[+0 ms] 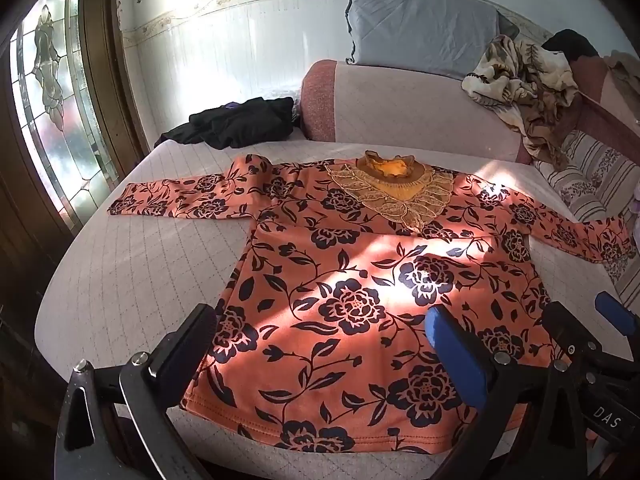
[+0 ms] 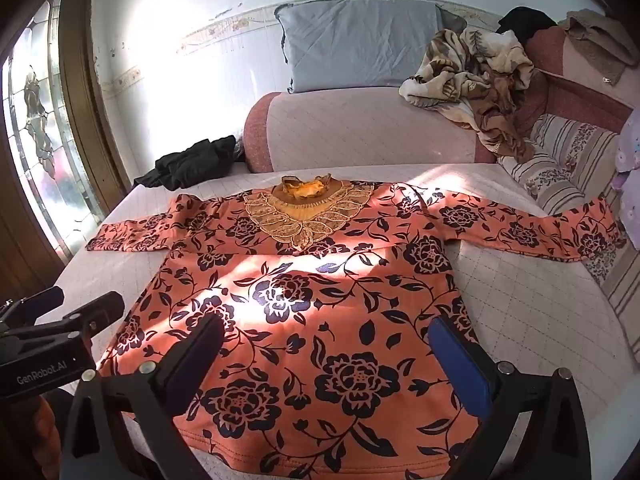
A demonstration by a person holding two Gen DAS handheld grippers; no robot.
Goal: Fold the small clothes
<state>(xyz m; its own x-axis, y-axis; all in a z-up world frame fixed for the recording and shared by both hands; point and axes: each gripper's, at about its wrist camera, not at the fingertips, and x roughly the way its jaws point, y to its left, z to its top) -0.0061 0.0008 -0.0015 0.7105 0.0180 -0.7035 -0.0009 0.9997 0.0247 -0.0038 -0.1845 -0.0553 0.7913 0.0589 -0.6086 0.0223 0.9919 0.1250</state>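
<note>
An orange long-sleeved top (image 1: 360, 280) with dark flower print and a gold lace collar (image 1: 394, 188) lies flat, front up, on the bed, both sleeves spread out sideways. It also shows in the right wrist view (image 2: 320, 312). My left gripper (image 1: 320, 328) is open and empty, hovering above the hem's left part. My right gripper (image 2: 326, 332) is open and empty above the hem's right part. The right gripper shows at the right edge of the left wrist view (image 1: 580, 320). The left gripper shows at the left edge of the right wrist view (image 2: 60, 312).
The quilted pale bed cover (image 1: 152, 264) carries a black garment (image 1: 240, 124) at the back left. A rolled bolster (image 1: 400, 108), a grey pillow (image 1: 420, 28) and a crumpled patterned blanket (image 1: 524, 80) lie behind. A striped cushion (image 2: 568, 168) is at right, a stained-glass door (image 1: 52, 80) at left.
</note>
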